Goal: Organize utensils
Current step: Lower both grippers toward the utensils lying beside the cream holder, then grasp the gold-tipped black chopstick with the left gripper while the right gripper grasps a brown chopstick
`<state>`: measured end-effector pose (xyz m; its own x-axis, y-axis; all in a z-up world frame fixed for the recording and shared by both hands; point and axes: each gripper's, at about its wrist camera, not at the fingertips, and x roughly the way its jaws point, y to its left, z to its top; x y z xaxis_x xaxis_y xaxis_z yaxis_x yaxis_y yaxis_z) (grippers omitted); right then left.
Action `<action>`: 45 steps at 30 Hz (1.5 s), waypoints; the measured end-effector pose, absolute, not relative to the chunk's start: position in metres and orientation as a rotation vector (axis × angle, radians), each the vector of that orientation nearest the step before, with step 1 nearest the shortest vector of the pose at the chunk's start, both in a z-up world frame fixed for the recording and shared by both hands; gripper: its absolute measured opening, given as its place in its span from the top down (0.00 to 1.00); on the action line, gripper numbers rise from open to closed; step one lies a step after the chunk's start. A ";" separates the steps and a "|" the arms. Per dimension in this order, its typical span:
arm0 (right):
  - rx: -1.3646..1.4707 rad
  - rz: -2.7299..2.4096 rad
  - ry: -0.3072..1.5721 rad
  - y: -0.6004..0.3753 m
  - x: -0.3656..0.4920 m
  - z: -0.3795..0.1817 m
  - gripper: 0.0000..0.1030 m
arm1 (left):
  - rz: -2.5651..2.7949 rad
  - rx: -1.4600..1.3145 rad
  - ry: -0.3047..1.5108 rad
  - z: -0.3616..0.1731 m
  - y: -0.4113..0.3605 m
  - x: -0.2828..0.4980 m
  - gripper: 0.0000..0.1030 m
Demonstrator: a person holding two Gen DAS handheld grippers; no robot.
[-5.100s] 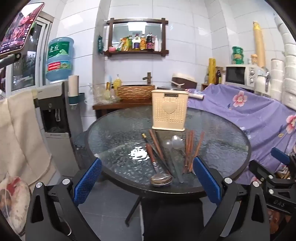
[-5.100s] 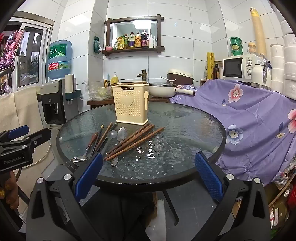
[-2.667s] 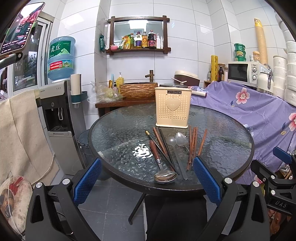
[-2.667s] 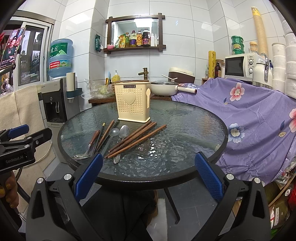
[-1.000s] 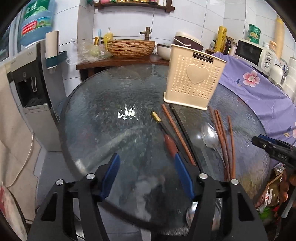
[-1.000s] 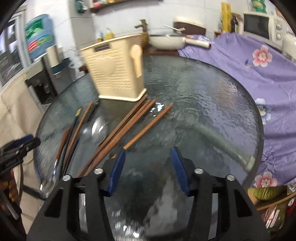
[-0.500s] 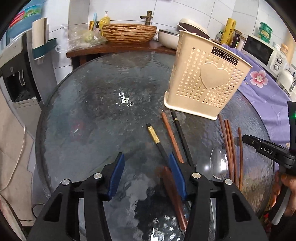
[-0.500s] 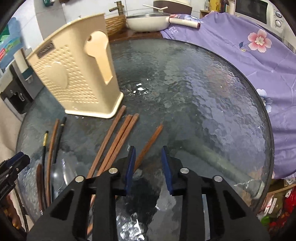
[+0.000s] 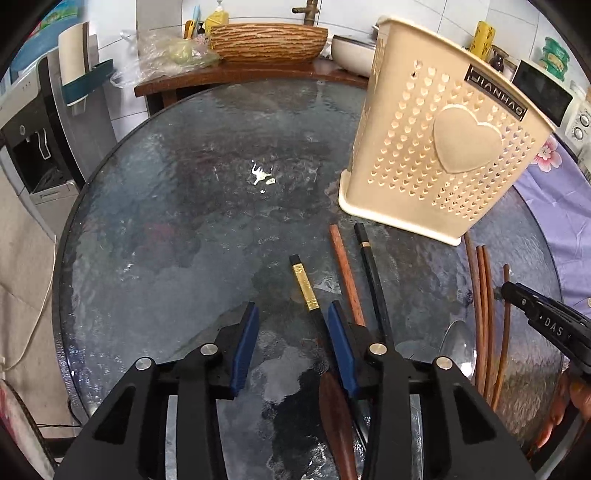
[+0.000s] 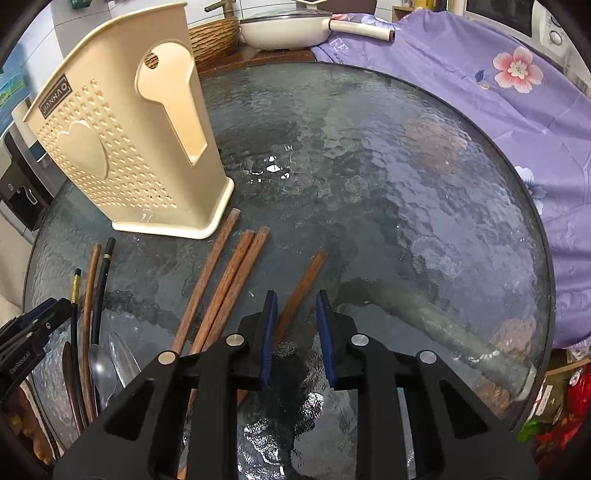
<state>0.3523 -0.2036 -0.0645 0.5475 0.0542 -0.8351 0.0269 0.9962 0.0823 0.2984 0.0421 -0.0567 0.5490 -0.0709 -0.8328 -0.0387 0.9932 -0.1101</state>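
A cream perforated utensil holder (image 9: 443,147) (image 10: 125,147) stands on the round glass table (image 9: 184,221) (image 10: 388,166). In front of it lie brown and black chopsticks and metal spoons (image 10: 107,358). My left gripper (image 9: 291,332) hovers low over the glass, jaws closing. A black chopstick with a gold band (image 9: 304,288) runs in just beside its right pad, which does not press on it. My right gripper (image 10: 295,317) is also closing. A single brown chopstick (image 10: 306,277) lies between its pads, with a gap on each side.
Three brown chopsticks (image 10: 221,280) lie left of the right gripper. A purple floral cloth (image 10: 517,92) covers furniture past the table's right rim. A white pan (image 10: 291,26), a woven basket (image 9: 266,40) and a water dispenser (image 9: 29,129) stand behind.
Both grippers have come forward and down from the table's edge over the utensils, tilting downward. Their jaws have narrowed from wide to a small gap.
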 end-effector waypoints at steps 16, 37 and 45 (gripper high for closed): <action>0.108 -0.015 0.988 -0.199 0.376 -0.066 0.89 | 0.006 -0.090 1.001 -0.059 0.015 0.315 0.88; 0.187 0.132 0.870 -0.215 0.373 -0.043 0.93 | -0.095 -0.200 0.938 -0.048 0.016 0.323 0.93; 0.167 0.283 0.726 -0.221 0.338 0.005 0.93 | -0.171 -0.206 0.792 0.003 0.015 0.295 0.93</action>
<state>0.3379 -0.2212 0.0047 0.7122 0.3117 -0.6290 -0.1966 0.9487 0.2475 0.2955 0.0150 0.0026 0.6906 -0.2287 -0.6861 0.0752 0.9663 -0.2463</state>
